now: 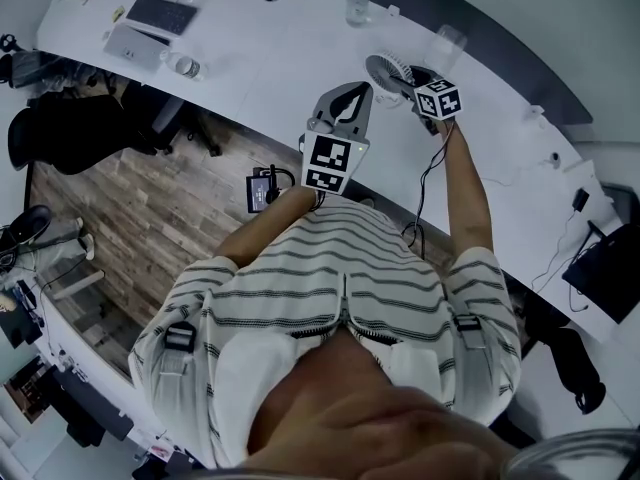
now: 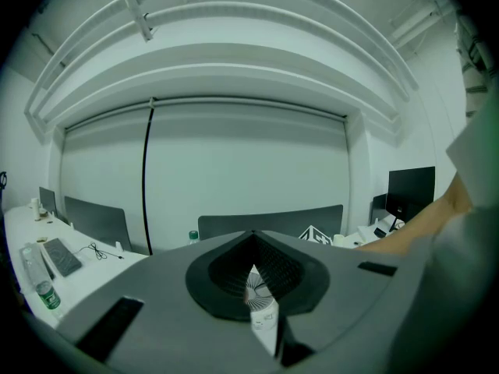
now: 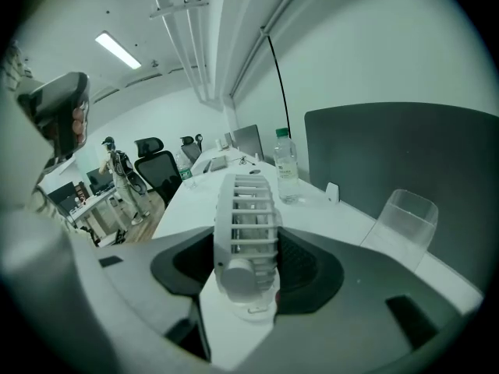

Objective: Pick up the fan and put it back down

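The curved white desk (image 1: 290, 48) carried a clear cup (image 1: 447, 43) just beside the fan (image 1: 388, 70), a water bottle (image 1: 357, 1) near it, and a keyboard (image 1: 160, 13) and second bottle (image 1: 185, 66) well to its left.

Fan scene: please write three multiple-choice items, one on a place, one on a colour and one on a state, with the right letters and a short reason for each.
1. Where is the fan?
A. between the jaws of the right gripper
B. on the floor
C. on a chair

2. What colour is the fan?
A. black
B. white
C. red

3. How do the jaws of the left gripper stand?
A. wide apart
B. closed on a bottle
C. together, holding nothing

Answers:
1 A: the right gripper view shows its jaws against the fan's two sides.
2 B: the fan is white in both the head view and the right gripper view.
3 C: the left gripper view shows the jaw tips meeting with nothing held between them.
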